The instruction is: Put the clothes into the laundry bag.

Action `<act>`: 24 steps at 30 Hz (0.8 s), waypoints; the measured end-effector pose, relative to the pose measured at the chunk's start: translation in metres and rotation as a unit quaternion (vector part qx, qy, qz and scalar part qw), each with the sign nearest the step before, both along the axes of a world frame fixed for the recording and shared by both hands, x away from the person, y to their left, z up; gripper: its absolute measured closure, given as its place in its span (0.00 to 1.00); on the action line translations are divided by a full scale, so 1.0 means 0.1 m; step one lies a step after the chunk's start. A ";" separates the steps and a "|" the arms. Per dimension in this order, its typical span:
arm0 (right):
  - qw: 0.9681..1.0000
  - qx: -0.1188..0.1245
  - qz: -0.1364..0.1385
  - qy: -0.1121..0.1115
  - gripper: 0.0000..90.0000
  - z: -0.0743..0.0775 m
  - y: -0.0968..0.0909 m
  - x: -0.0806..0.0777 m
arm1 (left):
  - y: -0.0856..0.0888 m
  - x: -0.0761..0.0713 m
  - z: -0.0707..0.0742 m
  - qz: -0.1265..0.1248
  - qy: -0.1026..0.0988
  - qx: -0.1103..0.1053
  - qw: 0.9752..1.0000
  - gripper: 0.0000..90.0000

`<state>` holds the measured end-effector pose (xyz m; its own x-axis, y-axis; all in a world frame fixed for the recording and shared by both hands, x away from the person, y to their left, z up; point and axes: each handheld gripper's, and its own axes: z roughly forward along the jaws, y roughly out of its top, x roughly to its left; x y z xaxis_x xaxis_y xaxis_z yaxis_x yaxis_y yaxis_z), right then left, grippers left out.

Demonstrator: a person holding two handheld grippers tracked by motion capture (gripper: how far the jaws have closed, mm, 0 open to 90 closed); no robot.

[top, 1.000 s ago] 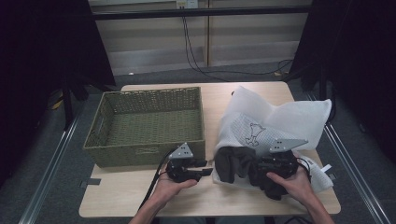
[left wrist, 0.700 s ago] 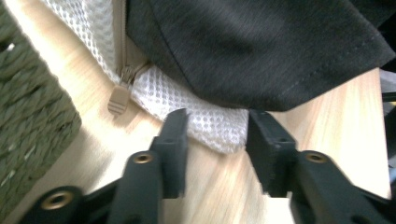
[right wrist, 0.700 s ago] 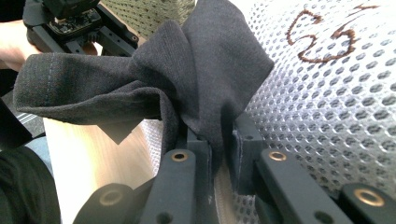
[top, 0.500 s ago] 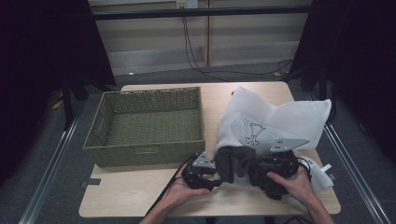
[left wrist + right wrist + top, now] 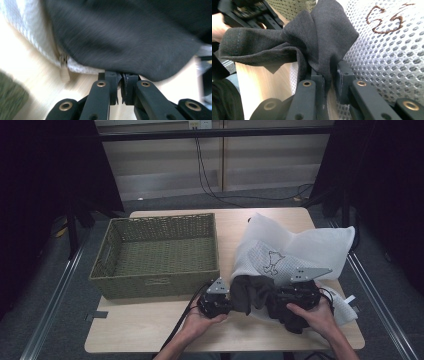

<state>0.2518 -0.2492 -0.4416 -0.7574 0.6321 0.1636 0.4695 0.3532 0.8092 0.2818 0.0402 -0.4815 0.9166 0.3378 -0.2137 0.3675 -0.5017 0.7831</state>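
We see both claws on one dark garment (image 5: 257, 292), a black/charcoal cloth bunched at the near edge of the worktop (image 5: 150, 330), lying on top of a white mesh laundry bag (image 5: 310, 247).

Right claw (image 5: 329, 75): clenched on a fold of the dark garment, cloth pinched between the jaws and rising in a peak just above them. We judge it acts as the anchor, holding one end while the other hand finds a grip.

Left claw (image 5: 121, 81): jaws have just been closing and now stand together at the garment's lower hem; the cloth edge sits right at the tips, and it looks nipped, though blur makes this less sure. In the high view this claw (image 5: 227, 301) sits just left of the garment, touching it.

Green woven basket (image 5: 157, 252) stands empty, beyond the left claw and to its left, apart from the cloth. Likely destination for the garment, in our judgement; the two-point hold probably serves to lift or spread it off the mesh bag.
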 end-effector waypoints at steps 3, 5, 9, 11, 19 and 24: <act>1.000 0.001 0.001 -0.001 0.89 0.02 -0.01 0.02 | 0.00 -0.03 0.09 -0.008 0.000 -0.012 1.000 0.96; 1.000 0.003 -0.003 -0.004 0.88 0.04 -0.02 0.02 | 0.01 -0.05 0.13 -0.014 -0.003 -0.018 1.000 0.96; 1.000 -0.010 -0.004 -0.008 0.88 0.04 -0.02 0.06 | 0.00 -0.10 0.19 -0.021 -0.008 -0.030 0.999 0.96; 1.000 -0.013 -0.005 -0.007 0.88 0.04 -0.02 0.09 | 0.00 -0.12 0.26 -0.028 -0.022 -0.025 0.999 0.96; 0.999 -0.034 -0.016 -0.006 0.88 -0.05 0.01 0.25 | 0.04 -0.13 0.22 -0.035 -0.016 -0.029 0.999 0.97; 0.999 -0.035 -0.024 -0.012 0.88 -0.03 0.00 0.30 | 0.11 -0.14 0.21 -0.036 -0.014 -0.035 0.999 0.97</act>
